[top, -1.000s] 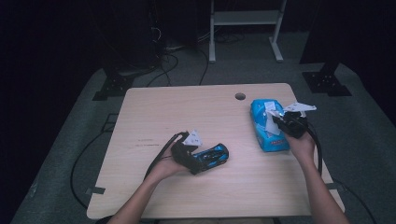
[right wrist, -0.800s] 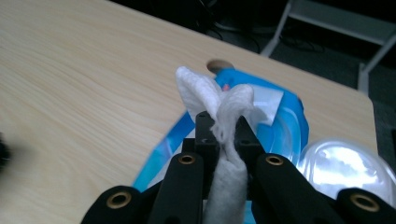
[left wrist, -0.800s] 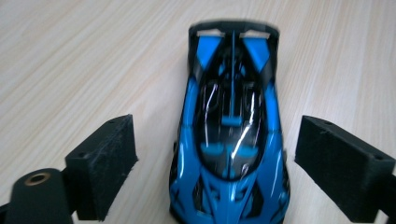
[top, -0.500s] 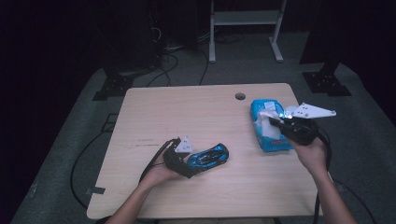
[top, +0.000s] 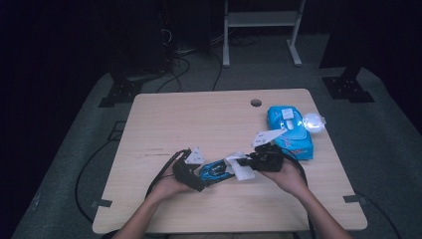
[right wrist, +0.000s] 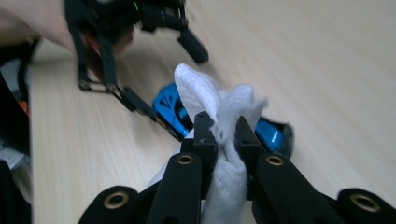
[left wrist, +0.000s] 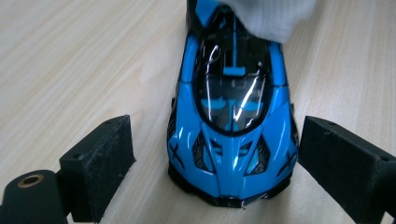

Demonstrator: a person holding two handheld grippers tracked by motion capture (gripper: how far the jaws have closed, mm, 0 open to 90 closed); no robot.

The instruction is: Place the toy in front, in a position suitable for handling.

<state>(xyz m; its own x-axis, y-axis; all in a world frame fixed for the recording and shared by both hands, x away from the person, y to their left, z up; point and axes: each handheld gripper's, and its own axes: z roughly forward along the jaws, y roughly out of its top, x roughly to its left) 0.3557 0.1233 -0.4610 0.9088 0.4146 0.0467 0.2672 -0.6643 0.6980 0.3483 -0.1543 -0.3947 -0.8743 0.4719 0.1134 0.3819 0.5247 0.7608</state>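
A pale wooden table (top: 164, 124) with fine straight grain and rounded corners stands on grey carpet; a small round hole sits near its far edge.

Near the front middle of the table lies a toy car (left wrist: 233, 121), glossy blue plastic with black trim, low and wedge-shaped, with a dark tinted canopy that catches streaks of light; it rests flat on its wheels on the wood.

The left gripper (left wrist: 215, 163) has blocky matt black jaws, spread wide; the car's end sits between them, with a clear gap on one side and a narrower one on the other, so the pads do not press on it.

The right gripper (right wrist: 223, 133) has slim black jaws with brass-coloured rivets, pressed together on a white wipe (right wrist: 219, 107); the wipe is soft, crinkled cloth, bunched into folds that stick up past the jaw tips; it hangs just over the far end of the car, and in the left gripper view it covers that end.

Farther right on the table lies a blue packet of wipes (top: 291, 130), soft plastic, rectangular, with a white flap on top.
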